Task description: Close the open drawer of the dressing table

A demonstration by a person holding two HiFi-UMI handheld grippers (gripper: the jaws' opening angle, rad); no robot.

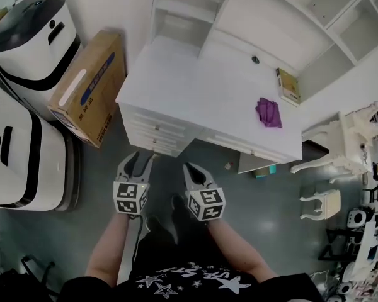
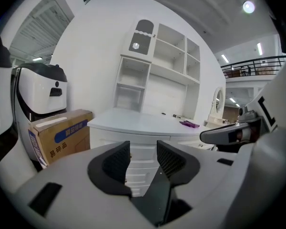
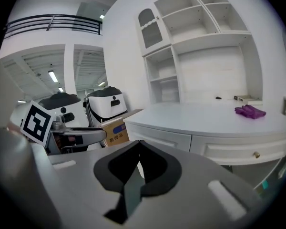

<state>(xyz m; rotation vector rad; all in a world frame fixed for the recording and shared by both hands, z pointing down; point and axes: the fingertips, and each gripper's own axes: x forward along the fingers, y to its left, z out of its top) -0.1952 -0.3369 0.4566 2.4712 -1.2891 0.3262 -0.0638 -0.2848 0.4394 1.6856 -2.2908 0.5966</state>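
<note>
The white dressing table (image 1: 195,87) fills the upper centre of the head view, its stack of drawers (image 1: 152,133) at the table's lower-left corner, just above both grippers. The drawer fronts look flush in the gripper views. The left gripper (image 1: 138,161) points at that stack with its jaws spread wide and nothing between them. The right gripper (image 1: 192,173), just beside it, has its jaw tips meeting and is empty. A purple cloth (image 1: 269,113) lies on the tabletop toward the right. A cardboard box (image 1: 91,83) stands at the table's left.
</note>
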